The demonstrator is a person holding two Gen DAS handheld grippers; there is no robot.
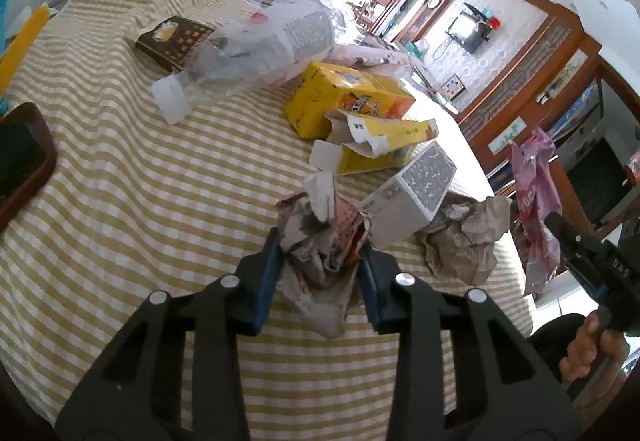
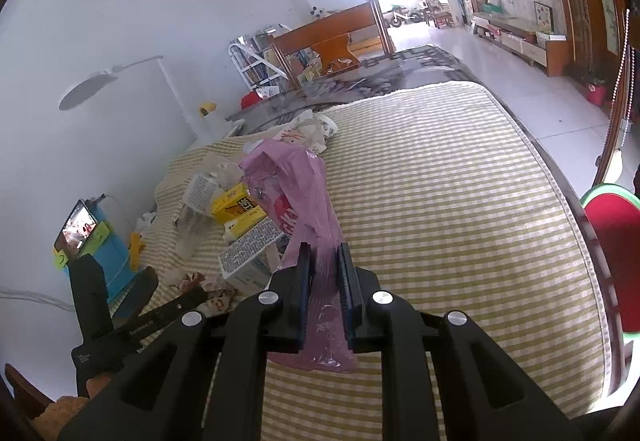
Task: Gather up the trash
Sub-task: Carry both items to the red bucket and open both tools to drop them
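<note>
Left gripper: jaws narrowed around a crumpled paper wad, pads touching both sides, wad appears just off the checked cloth or barely resting on it, can't tell which. Right gripper: jaws nearly together, clamping the pink plastic bag by a bunched edge; bag hangs off to the right of the pile and looks flat and collapsed, mouth not visibly open. Outward from the left jaws: a grey printed carton touching the wad's right side, a second crumpled brown paper just beside it, then a torn yellow box, an intact yellow box, a clear plastic bottle lying on its side, and a dark brown box behind it. All on the desk under the cloth. Progress estimate: early. Nothing visibly in the bag; one item gripped, six-ish pieces left on the desk. Next need as I read it: get the bag mouth open, or the wad won't go in.
</note>
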